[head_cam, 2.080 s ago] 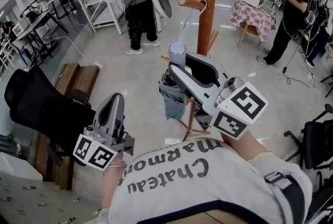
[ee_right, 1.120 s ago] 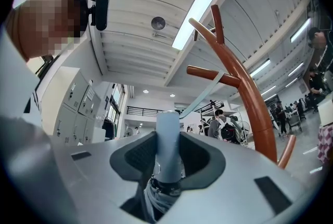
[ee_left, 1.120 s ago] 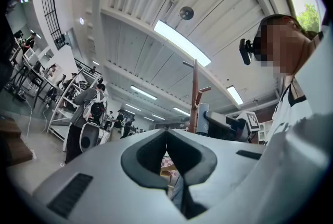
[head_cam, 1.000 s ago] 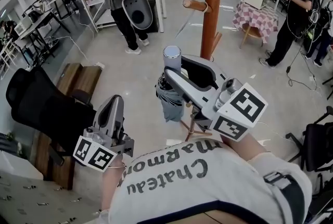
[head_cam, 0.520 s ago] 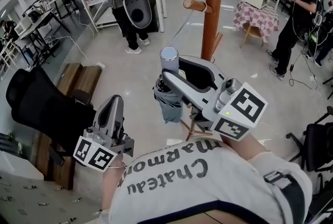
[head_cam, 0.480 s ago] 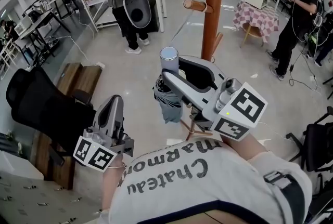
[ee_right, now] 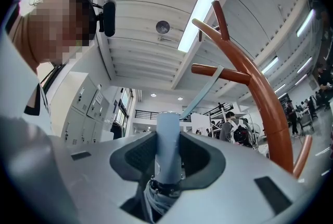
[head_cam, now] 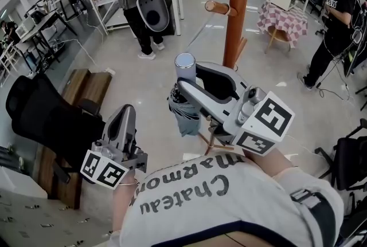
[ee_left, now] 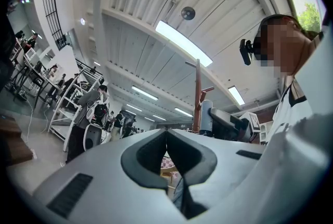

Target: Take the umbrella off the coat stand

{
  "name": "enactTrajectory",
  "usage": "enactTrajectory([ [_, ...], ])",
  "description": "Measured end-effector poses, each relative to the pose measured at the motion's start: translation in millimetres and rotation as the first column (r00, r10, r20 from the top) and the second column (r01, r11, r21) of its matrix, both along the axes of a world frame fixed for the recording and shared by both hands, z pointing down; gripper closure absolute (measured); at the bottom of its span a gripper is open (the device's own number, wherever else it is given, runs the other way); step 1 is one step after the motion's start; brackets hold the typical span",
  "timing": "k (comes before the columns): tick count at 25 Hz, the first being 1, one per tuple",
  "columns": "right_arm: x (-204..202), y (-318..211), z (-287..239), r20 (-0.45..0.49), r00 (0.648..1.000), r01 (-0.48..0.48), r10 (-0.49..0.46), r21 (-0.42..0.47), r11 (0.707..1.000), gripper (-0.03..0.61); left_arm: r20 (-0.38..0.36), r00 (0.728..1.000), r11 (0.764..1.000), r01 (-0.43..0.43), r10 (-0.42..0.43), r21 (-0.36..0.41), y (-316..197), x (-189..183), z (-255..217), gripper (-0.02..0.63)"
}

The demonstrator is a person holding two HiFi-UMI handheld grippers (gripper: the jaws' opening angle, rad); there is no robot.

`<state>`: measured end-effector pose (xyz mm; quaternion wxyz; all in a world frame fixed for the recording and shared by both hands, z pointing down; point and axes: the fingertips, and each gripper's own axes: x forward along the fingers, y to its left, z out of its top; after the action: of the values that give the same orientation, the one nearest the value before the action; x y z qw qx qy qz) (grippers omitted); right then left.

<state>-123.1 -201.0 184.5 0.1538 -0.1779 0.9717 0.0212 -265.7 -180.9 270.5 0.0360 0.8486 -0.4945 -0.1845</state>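
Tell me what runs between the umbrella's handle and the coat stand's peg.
A pale strap, stretched from the handle up to the peg; the right gripper view shows it clearly.

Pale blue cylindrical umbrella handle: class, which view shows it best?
Right gripper view: the umbrella handle stands central, clamped between the jaws. Head view shows its top end; left gripper view, a small distant part.

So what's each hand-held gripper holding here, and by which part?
Right hand-held gripper: the folded umbrella, clamped by its handle. Left hand-held gripper: shut, holding nothing.
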Motion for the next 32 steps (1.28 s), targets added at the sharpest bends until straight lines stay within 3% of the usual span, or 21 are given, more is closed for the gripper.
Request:
enactTrajectory([
  [32, -1, 17, -12, 0.013, 1.000, 0.007, -0.007, 0.037, 0.999, 0.430, -0.003, 1.000, 1.000, -0.016, 0.016, 0.023, 8, 0, -8, 0.589],
])
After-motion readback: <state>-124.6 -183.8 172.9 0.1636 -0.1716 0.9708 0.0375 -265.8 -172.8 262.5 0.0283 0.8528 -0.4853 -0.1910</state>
